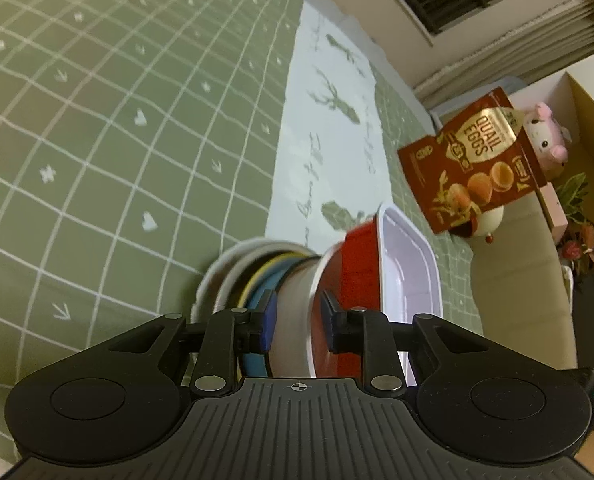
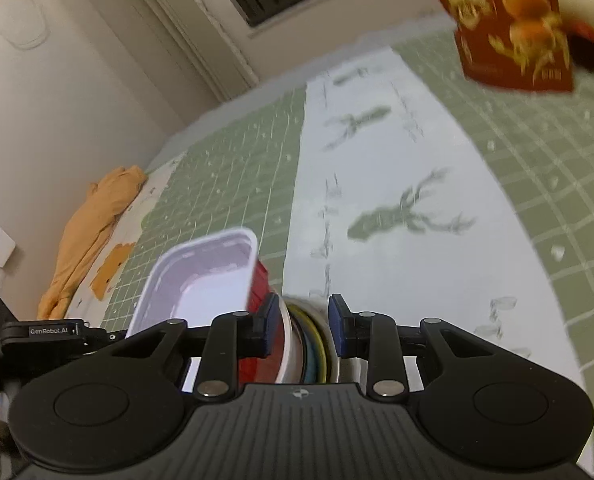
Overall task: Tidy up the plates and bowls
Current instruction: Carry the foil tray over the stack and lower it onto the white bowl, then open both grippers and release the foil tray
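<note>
A stack of plates and bowls (image 1: 273,280) hangs tipped on edge above a green checked tablecloth (image 1: 97,120), gripped from opposite sides by two hand-held grippers. The stack runs from a white plate (image 1: 217,276) through yellow and blue rims to a white bowl (image 1: 297,320) and a red bowl (image 1: 357,264), with a white rectangular tray (image 1: 409,268) nested in the open end. The left gripper (image 1: 297,316) has its blue pads (image 1: 268,320) closed on the stack around the white bowl — one pad against the blue rim, the other against the red bowl. Seen from the other side, the right gripper (image 2: 303,326) is clamped across the same stack (image 2: 303,336), one pad beside the red bowl (image 2: 257,288) and the other on the outer white plate; the tray (image 2: 205,276) juts out to its left. Under the stack a pale runner printed with deer (image 1: 329,120) crosses the cloth. Farther off, a red pouch marked "Quail Eggs" (image 1: 469,160) stands upright near the table's edge, a round white ornament (image 1: 489,220) just behind it and a pink plush toy (image 1: 545,132) beyond. An orange cloth (image 2: 93,232) lies crumpled at the far end of the table in the right wrist view — well apart from the dishes.
</note>
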The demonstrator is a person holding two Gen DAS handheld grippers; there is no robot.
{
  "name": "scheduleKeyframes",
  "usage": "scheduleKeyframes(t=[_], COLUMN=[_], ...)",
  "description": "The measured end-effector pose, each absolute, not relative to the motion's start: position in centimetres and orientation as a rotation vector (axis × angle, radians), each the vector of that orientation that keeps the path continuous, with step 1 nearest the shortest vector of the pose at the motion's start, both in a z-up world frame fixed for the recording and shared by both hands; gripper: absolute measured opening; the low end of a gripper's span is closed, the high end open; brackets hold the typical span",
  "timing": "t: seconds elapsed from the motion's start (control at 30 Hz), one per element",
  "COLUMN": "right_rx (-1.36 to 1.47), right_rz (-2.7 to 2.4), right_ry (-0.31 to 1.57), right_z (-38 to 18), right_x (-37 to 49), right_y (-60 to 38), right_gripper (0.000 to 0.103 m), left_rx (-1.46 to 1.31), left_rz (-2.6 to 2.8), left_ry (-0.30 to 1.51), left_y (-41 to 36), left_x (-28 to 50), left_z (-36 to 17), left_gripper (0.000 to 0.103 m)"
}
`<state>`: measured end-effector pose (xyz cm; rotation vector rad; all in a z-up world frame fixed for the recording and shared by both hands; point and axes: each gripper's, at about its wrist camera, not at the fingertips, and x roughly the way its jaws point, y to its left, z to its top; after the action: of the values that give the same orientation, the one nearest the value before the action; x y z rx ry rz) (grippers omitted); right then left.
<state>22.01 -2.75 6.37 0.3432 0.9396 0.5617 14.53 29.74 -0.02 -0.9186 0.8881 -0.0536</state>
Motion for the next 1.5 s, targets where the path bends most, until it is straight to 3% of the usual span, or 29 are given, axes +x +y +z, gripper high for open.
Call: scheduleKeyframes(t=[0.33,1.17,1.5], right_rx=[0.331,0.257,0.262], right_rz=[0.662,0.691,0.644], right_ry=[0.883,0.885,0.83], right_z=[7.9,7.9,9.0], right_x=[20.5,20.9,19.6], right_y=[-1.2,2.4,0.8], right_gripper=[0.028,0.028,0.028], left_rx=[-0.876,-0.874,-0.849], left_rz=[-0.107,-0.157,-0.101], left_ry=[0.793,0.847,0.762], left_y=[29.0,28.1,28.7], left_x=[12.6,14.2,11.9], left_z=[3.1,1.9,3.5], left_gripper=[0.025,0.024,0.025])
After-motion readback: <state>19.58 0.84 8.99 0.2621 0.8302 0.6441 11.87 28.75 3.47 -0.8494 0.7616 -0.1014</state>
